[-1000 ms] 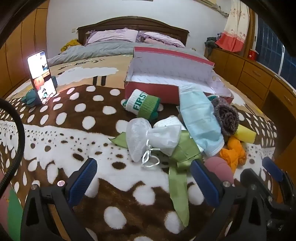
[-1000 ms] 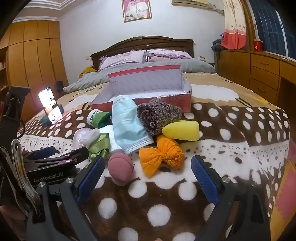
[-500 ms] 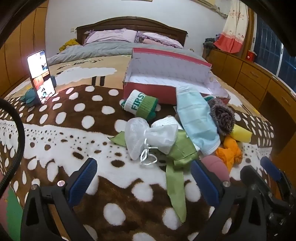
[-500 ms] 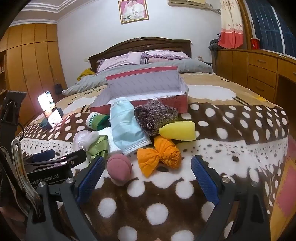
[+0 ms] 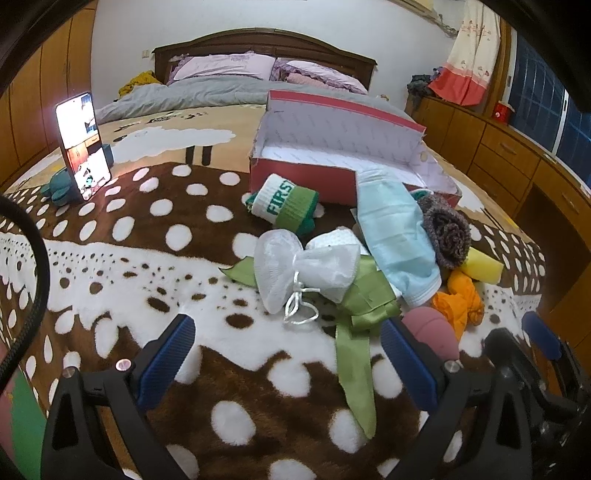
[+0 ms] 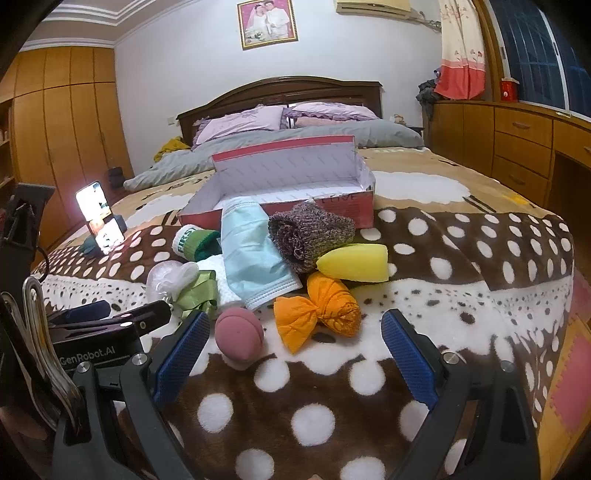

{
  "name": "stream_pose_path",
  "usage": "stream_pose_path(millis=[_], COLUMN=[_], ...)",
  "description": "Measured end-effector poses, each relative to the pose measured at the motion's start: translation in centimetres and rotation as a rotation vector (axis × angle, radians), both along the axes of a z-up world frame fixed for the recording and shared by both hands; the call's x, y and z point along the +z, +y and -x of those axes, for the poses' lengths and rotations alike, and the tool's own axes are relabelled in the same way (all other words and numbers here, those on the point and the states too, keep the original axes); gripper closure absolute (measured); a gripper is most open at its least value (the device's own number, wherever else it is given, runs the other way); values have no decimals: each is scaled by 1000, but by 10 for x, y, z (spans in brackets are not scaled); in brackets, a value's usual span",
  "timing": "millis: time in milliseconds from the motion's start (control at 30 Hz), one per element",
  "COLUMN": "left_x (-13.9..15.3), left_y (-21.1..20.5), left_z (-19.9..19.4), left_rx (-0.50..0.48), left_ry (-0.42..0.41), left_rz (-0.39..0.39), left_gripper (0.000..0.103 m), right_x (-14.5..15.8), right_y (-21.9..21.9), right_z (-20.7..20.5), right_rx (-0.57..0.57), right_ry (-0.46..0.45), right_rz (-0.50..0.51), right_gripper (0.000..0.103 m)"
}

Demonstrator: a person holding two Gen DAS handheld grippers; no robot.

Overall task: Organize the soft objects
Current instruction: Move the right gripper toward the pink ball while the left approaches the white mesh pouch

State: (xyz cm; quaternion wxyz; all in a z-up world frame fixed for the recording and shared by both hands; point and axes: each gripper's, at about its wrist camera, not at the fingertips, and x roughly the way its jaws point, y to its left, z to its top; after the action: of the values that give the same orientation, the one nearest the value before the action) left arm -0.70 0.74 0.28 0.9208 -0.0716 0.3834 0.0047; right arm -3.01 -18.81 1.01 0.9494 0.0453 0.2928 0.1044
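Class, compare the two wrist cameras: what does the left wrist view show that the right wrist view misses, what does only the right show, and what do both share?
Only the left shows the white drawstring loop and trailing green ribbon. Only the right shows the framed wedding photo and air conditioner. Both show the open red box, blue mask, pink ball, phone.

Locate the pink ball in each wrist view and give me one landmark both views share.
Left wrist view: the pink ball sits low and right of centre, partly hidden behind the left tongs' right finger, beside the orange cloth bundle.
Right wrist view: the pink ball lies left of centre, just above the right tongs' left finger, left of the orange cloth bundle.
Shared landmark: the open red shoebox behind the pile.
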Motion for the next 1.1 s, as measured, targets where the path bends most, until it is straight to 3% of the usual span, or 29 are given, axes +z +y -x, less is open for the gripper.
stream_pose_path(millis=[500,800,1100], left_x=[4,6,3], left_y=[15,18,24], left_z=[4,6,-12], left_rx=[-41,-75,-82], left_ry=[18,14,24], left_rz=[2,-5,6], left_gripper=[3,19,30], right_x=[7,8,4], right_y=[-10,-13,-10], right_z=[3,6,4], right_rx=[6,23,65], right_ry=[4,13,46], right_rz=[-22,-17,-26], right_gripper=[6,6,23])
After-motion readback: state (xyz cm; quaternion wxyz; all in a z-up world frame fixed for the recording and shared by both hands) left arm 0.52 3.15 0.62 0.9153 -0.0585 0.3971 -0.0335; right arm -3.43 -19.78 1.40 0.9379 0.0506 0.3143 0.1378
